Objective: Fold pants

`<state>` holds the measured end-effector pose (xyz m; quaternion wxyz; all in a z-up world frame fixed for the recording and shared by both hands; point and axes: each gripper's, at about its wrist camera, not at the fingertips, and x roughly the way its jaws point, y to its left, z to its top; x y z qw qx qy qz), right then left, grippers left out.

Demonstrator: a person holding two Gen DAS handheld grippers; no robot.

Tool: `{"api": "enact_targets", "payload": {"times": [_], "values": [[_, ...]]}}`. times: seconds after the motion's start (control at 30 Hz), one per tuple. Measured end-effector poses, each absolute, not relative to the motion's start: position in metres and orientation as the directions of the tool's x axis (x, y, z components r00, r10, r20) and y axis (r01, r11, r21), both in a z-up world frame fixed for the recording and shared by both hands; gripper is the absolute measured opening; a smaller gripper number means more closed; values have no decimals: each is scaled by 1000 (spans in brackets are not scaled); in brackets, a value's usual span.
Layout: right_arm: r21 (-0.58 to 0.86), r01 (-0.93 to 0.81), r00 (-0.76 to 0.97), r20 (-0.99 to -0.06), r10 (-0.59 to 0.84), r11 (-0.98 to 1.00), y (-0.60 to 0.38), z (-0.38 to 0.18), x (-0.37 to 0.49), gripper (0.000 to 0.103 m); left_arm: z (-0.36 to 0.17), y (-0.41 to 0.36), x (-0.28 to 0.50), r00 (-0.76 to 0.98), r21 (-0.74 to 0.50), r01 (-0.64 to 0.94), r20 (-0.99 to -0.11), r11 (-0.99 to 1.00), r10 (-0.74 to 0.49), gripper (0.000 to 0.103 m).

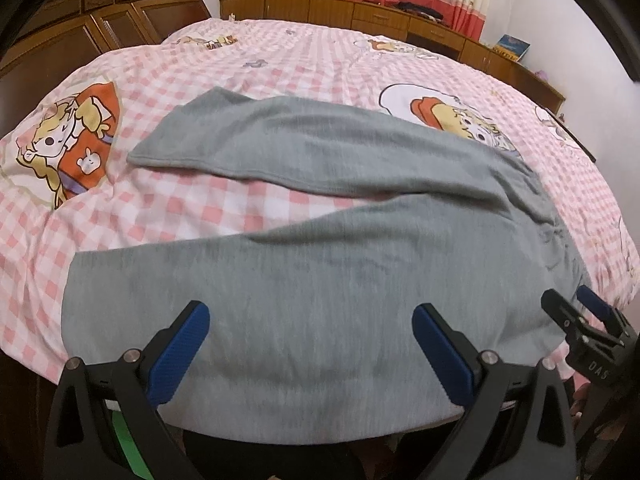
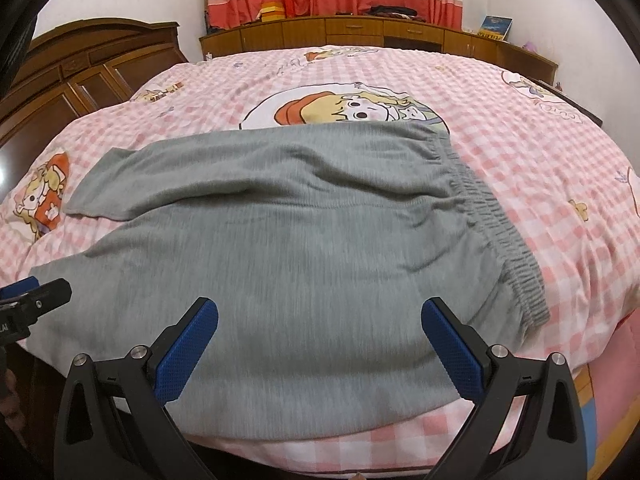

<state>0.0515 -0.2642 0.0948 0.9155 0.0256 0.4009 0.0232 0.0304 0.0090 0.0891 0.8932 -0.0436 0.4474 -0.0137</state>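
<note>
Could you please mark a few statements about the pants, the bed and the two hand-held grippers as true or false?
1. The grey pants lie spread on the pink checked bedcover. True.
2. The left hand-held gripper is clamped on a pant leg. False: its jaws stand wide open, holding nothing.
3. The elastic waistband lies toward the right. True.
4. The pants are already folded in half. False: both legs lie apart.
5. The right hand-held gripper is open. True.

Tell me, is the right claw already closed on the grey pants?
No, the right claw is wide open, its two blue fingers apart above the grey pants, gripping nothing.
</note>
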Motion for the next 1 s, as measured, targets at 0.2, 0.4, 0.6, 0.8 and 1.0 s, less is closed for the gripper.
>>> {"api": "enact_targets", "payload": {"times": [0.2, 0.4, 0.6, 0.8, 1.0], "values": [[62, -11, 677, -734, 53, 998, -264, 99, 61, 103, 95, 17, 43, 597, -78, -16, -801, 997, -53, 103], [75, -10, 672, -738, 62, 997, -268, 104, 80, 103, 102, 31, 63, 600, -68, -28, -799, 997, -37, 103], [99, -8, 659, -748, 79, 995, -283, 112, 115, 103, 115, 52, 95, 607, -15, -72, -794, 997, 31, 103], [108, -45, 624, -773, 112, 993, -298, 119, 159, 103, 130, 85, 140, 609, 9, -148, -787, 989, 98, 103], [81, -62, 594, -798, 102, 995, -314, 121, 198, 103, 126, 124, 182, 582, -7, -241, -802, 971, 138, 103]]}}
